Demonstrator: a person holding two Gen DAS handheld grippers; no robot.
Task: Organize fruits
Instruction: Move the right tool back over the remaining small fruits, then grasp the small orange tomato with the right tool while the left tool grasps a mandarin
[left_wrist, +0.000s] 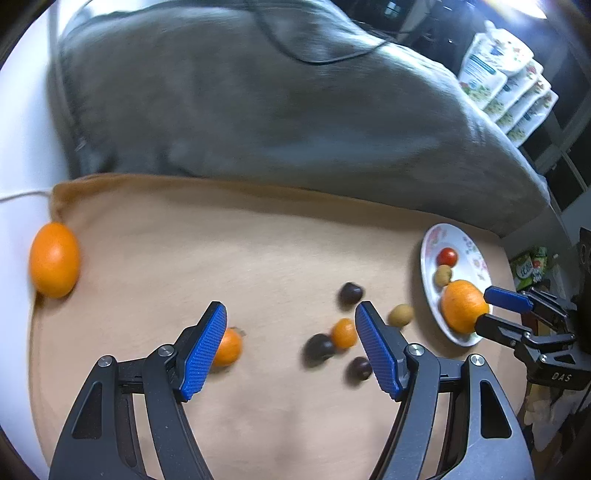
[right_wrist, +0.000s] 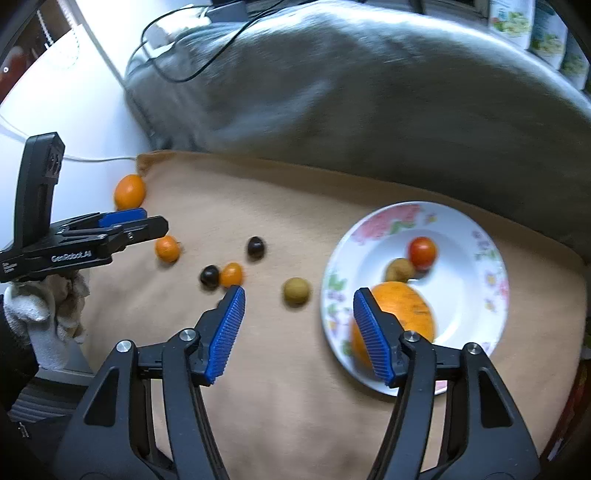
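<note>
A white floral plate (right_wrist: 491, 258) on the tan cloth holds a red tomato (right_wrist: 422, 253), a small tan fruit (right_wrist: 399, 270) and a big orange (right_wrist: 406, 310). My right gripper (right_wrist: 299, 295) hovers open at the plate's left rim with nothing between its pads; the big orange lies behind its right finger. My left gripper (left_wrist: 291, 310) is open and empty above loose fruit: a small orange (left_wrist: 343, 333), dark fruits (left_wrist: 318, 347) and another small orange (left_wrist: 227, 347) partly behind its left finger. A tan fruit (left_wrist: 400, 315) lies near the plate (left_wrist: 428, 266).
Another large orange (left_wrist: 54, 260) rests at the cloth's far left edge. A grey cushion (left_wrist: 258, 110) with a black cable bounds the back. Stacked white packages (left_wrist: 506, 74) stand at the far right. A hand in a white glove (right_wrist: 44, 314) holds the left gripper (right_wrist: 155, 220).
</note>
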